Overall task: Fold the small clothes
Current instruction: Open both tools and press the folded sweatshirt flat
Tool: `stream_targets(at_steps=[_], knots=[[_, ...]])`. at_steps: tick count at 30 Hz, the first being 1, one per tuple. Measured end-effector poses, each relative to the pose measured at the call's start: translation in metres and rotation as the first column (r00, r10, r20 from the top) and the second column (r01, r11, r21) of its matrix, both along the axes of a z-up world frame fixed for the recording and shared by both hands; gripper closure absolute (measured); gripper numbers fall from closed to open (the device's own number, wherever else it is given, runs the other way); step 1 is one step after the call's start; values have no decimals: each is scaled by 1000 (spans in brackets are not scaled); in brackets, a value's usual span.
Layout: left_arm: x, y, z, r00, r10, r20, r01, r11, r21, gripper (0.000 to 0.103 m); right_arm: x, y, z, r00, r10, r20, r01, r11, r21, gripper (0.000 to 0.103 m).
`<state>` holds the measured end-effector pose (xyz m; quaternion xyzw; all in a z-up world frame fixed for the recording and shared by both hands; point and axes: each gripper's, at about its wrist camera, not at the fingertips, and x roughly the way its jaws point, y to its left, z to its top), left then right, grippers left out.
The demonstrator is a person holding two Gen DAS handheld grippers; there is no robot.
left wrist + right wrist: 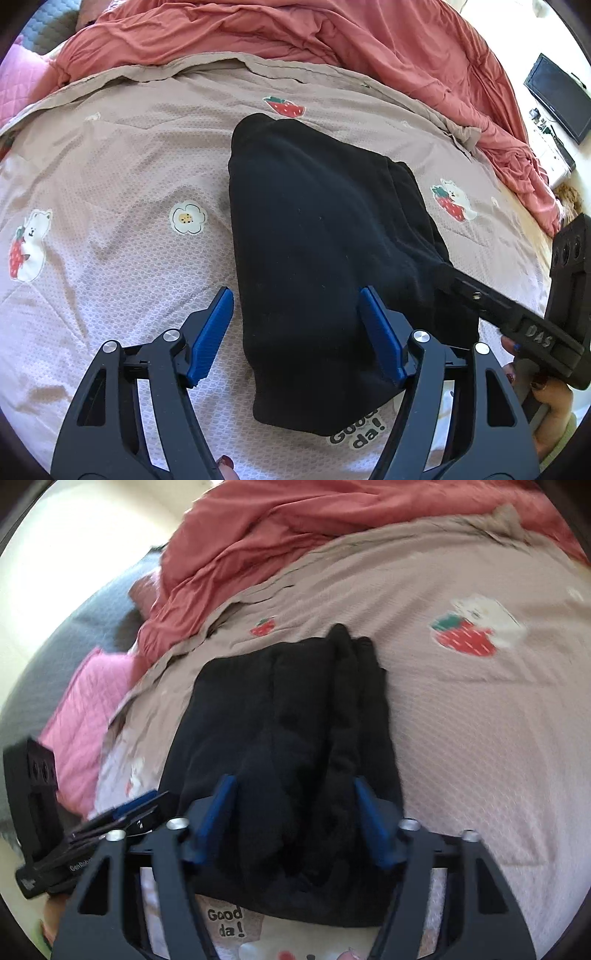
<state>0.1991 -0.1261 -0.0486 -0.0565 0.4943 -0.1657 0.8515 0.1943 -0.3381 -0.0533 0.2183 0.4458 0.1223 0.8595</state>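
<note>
A: While lying as a folded, lumpy block on the strawberry-and-bear bedspread (110,166), filling the middle of the bed and covering part of the "Good da!" print (226,921) at the near edge. Speaking of the black garment (314,221), of course.

B: And looking at the left gripper (295,295)?

A: Hanging over the garment's near left edge with jaws standing well apart. Holding its left blue pad (212,332) over bare bedspread and its right one over the black cloth. Pinching nothing.

B: Turning to the right gripper (294,781)?

A: Gaping as well, straddling the garment's near end, with a ridge of black cloth rising between the pads yet not being squeezed. Appearing blurred in its own view. Reaching in from the right in the left wrist view, ending at the garment's right edge; touching it or not, cannot tell.

B: Being held by a hand (546,402) with dark red nail polish, near right.

A: Farther off, noting a crumpled red duvet (258,29) bunching along the far side, a pink quilted pillow (88,709) far left, and a dark television (557,96) far right.
</note>
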Motion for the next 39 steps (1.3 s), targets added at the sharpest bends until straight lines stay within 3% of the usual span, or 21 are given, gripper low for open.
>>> stream_targets(at_steps=[3,6,7,8,10,15,20,23,31,39], knots=[[1,0,-1,1000,0,0,0,1000,2,37,5,5,-3,1000,13,-16,-14,997,-70,53],[1,-1,-2,1000,1,-2,-1,1000,7,36,7,1,-11,999,-8,-40,6,999,-48,52],[0,-3,-1,1000,1,0,-1,1000,10,36,7,1,-11,999,0,-38,-2,999,-44,68],[0,-4,-1,1000,1,1,-1,1000,12,36,6,2,-11,999,17,-31,-18,999,-28,76],[-1,-5,1,1000,6,6,-6,1000,17,36,4,2,-6,1000,26,-15,-26,1000,-11,83],[-8,-16,9,999,-32,10,32,999,20,35,-5,-1,24,997,33,72,-29,998,-50,86],[-12,-31,9,997,-71,12,70,997,45,33,-8,-10,26,999,6,38,0,987,-159,85],[-12,-35,3,997,-71,2,71,996,58,32,-4,-17,8,999,-17,-34,12,990,-144,83],[-11,-32,-8,998,-56,-20,57,997,52,28,0,-24,-6,992,-88,-88,75,988,-135,54],[-15,-30,-7,999,-49,-14,50,997,56,28,-4,-28,6,994,-85,-74,77,992,-102,53]])
